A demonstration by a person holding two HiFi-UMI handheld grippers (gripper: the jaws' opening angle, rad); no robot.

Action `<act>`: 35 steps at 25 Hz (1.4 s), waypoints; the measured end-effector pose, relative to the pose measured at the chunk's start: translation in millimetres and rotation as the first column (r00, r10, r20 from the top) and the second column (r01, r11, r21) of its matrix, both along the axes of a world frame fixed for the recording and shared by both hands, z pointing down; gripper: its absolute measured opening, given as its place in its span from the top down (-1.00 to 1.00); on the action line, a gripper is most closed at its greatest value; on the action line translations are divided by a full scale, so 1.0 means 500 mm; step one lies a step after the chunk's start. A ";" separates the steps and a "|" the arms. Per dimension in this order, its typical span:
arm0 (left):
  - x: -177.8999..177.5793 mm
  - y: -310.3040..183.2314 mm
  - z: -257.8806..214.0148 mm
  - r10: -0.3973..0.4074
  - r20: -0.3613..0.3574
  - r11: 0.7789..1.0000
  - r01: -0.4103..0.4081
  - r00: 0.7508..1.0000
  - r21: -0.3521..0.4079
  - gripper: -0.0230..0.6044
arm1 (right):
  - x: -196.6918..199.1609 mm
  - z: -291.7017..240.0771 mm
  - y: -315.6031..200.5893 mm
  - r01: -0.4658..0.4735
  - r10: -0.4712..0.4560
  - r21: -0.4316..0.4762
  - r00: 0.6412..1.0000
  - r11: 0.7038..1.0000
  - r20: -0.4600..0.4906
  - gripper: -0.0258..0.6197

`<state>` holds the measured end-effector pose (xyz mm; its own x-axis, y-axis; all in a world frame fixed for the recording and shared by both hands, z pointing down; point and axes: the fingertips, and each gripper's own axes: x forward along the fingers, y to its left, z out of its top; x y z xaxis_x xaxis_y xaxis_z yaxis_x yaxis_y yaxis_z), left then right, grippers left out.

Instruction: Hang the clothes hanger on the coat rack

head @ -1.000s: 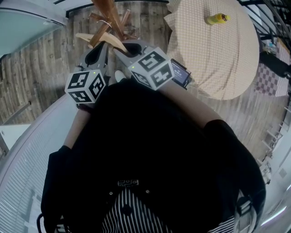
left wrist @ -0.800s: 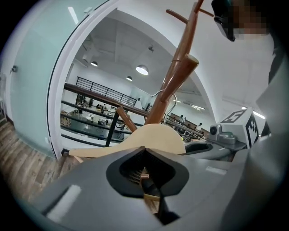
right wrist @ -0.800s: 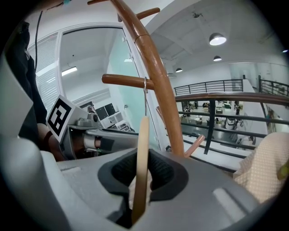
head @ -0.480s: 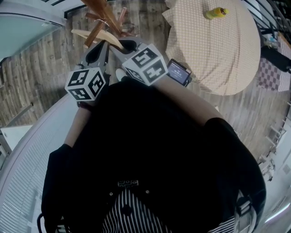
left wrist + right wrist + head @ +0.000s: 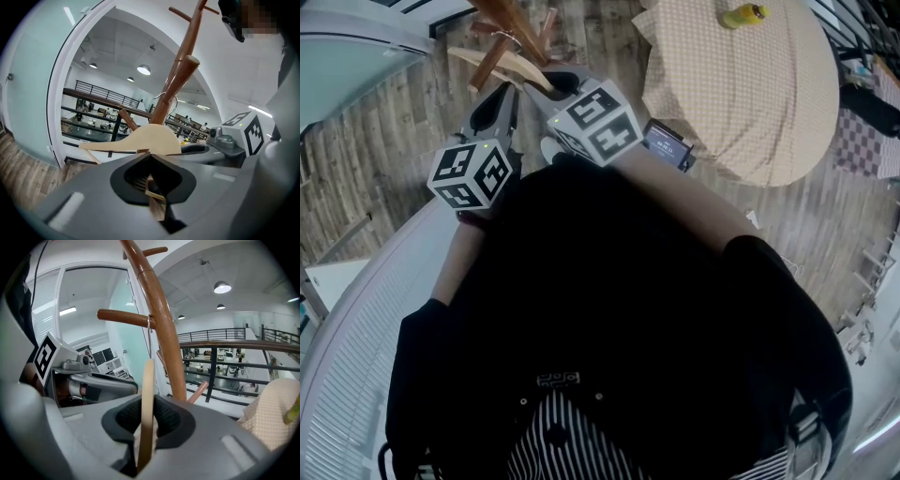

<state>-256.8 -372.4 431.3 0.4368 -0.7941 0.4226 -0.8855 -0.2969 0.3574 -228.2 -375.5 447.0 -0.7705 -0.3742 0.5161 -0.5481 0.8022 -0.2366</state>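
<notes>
A pale wooden clothes hanger [image 5: 512, 64] is held up against the brown wooden coat rack [image 5: 508, 17] at the top of the head view. My left gripper [image 5: 494, 96] is shut on the hanger's lower wood, seen between its jaws in the left gripper view [image 5: 151, 183]. My right gripper [image 5: 551, 81] is shut on the hanger's arm, which stands edge-on between its jaws [image 5: 146, 427]. The hanger's wire hook [image 5: 164, 96] curves up beside the rack's pole [image 5: 180, 75]. In the right gripper view the pole [image 5: 159, 319] and a peg [image 5: 123, 316] rise just beyond the hanger [image 5: 147, 385].
A round table with a tan checked cloth [image 5: 741, 103] stands to the right, with a yellow bottle [image 5: 742, 14] on it. A curved white wall and glass panel [image 5: 347, 66] lie to the left. Wooden floor [image 5: 384, 141] surrounds the rack's foot.
Both grippers keep their hold on the hanger by the rack. In the head view they sit slightly higher and further left than before.
</notes>
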 end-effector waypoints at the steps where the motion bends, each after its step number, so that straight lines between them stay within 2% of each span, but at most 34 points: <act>1: 0.001 0.003 0.000 0.002 0.002 1.000 -0.002 1.000 0.001 0.92 | 0.002 0.000 0.001 -0.010 0.010 -0.004 1.000 1.000 0.005 0.73; 7: 0.001 0.028 -0.005 0.007 0.008 1.000 -0.007 1.000 0.012 0.92 | 0.001 -0.007 0.019 -0.054 0.055 -0.013 0.998 0.998 0.035 0.73; 17: -0.008 0.070 -0.037 -0.011 0.013 0.998 0.011 1.000 0.058 0.92 | 0.027 -0.018 0.038 -0.086 0.086 0.001 0.996 0.996 0.034 0.71; 21: -0.017 0.085 -0.053 -0.013 0.010 0.996 0.012 1.000 0.084 0.92 | 0.020 -0.035 0.058 -0.072 0.072 0.003 0.996 0.997 0.051 0.53; 35: -0.047 0.088 -0.083 -0.026 -0.015 0.990 0.027 1.000 0.138 0.92 | 0.050 -0.108 0.096 -0.090 0.086 0.054 0.993 0.994 0.075 0.41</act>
